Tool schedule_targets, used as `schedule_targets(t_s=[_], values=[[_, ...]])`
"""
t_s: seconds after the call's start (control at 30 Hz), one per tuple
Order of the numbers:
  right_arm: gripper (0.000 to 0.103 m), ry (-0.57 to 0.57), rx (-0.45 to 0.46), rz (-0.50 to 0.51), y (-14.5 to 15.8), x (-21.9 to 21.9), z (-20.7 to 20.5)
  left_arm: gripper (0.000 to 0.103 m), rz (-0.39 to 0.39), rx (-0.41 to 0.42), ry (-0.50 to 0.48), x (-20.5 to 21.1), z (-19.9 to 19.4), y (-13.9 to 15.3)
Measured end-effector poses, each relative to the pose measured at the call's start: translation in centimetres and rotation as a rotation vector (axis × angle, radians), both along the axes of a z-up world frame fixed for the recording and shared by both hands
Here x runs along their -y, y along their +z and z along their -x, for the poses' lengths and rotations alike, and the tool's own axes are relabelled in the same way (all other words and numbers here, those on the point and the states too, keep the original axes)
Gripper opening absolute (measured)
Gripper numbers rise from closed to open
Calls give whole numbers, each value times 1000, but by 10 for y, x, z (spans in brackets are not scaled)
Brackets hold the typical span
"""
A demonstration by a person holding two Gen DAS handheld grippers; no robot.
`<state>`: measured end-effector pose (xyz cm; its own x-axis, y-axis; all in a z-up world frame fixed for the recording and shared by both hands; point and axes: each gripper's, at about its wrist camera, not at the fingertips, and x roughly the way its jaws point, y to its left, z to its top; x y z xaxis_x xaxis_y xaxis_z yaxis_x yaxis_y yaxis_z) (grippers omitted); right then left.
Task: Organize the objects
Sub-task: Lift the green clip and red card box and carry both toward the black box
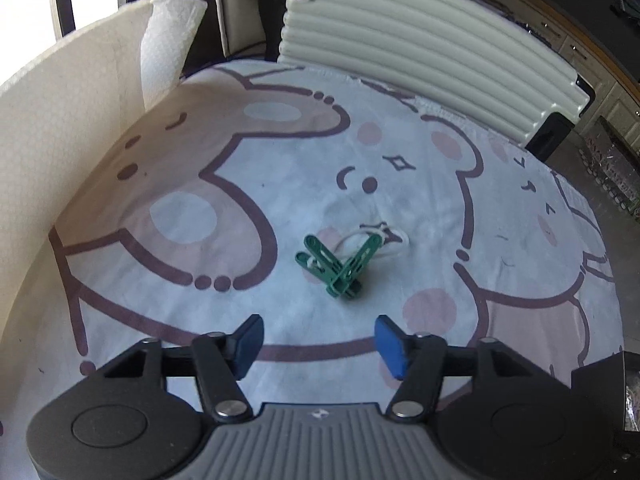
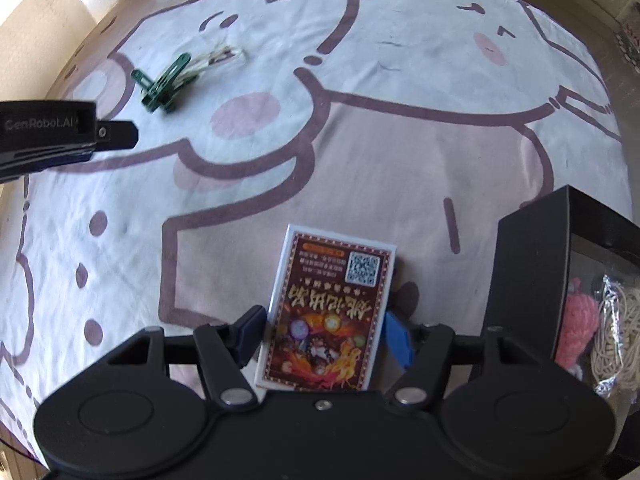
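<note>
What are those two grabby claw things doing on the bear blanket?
Someone is tidying up with a claw in each hand. The right gripper is shut on a small red-and-white printed card box, next to an open black storage box that already has pink yarn and cream string inside. The left gripper is open and empty, pointing at two dark green plastic clothespegs lying with a white cord loop on the bear-print cloth.
</note>
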<state>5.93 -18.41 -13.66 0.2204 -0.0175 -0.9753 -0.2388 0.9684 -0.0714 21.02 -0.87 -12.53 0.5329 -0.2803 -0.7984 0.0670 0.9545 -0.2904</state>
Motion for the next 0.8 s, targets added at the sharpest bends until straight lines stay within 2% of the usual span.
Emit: schedule_targets(t_s=[0.2, 0.37, 0.57, 0.67, 0.8], values=[[69, -28, 9, -29, -3, 3, -10, 66, -8, 63, 8, 8, -12, -7], [72, -20, 3, -24, -5, 0, -13, 65, 1, 60, 73, 11, -25, -19], [71, 19, -9, -6, -6, -4, -14, 62, -49, 64, 98, 23, -34, -28], [72, 35, -17, -5, -6, -4, -13, 53, -58, 57, 124, 23, -36, -29], [72, 61, -37, 0, -7, -3, -11, 27, -56, 52, 146, 20, -37, -29]])
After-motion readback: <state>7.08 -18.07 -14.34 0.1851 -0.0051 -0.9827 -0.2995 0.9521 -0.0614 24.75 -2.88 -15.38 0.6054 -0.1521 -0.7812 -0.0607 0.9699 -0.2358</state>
